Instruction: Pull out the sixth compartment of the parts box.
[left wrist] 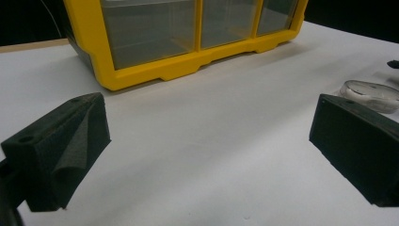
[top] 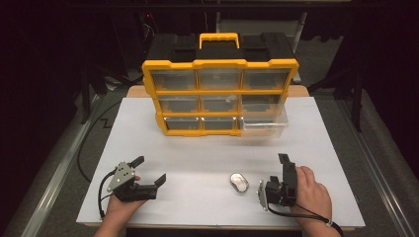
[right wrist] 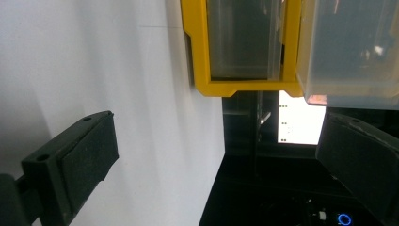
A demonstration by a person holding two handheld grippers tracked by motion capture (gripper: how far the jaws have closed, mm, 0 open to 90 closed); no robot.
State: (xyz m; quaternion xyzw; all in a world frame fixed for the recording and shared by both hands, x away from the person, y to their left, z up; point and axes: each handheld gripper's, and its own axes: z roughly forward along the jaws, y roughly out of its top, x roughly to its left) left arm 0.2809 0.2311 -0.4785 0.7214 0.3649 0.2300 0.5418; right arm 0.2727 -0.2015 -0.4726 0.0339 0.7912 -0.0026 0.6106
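Observation:
A yellow and black organizer (top: 220, 91) with clear drawers stands upright at the back of the white table (top: 197, 153). Its bottom right drawer (top: 264, 127) is pulled out toward me. A small oval silvery object (top: 239, 182) lies flat on the table in front. My left gripper (top: 149, 170) rests at the front left, open, with nothing between its jaws. My right gripper (top: 286, 165) sits just right of the oval object, rolled on its side and open, holding nothing. In the left gripper view the oval object (left wrist: 371, 94) lies beyond the right jaw.
The organizer's yellow frame (left wrist: 155, 70) rises ahead in the left gripper view. In the right gripper view, the pulled-out drawer (right wrist: 348, 56) hangs past the frame (right wrist: 197, 47), over the table's edge. Metal rails flank the table on the floor (top: 59, 163).

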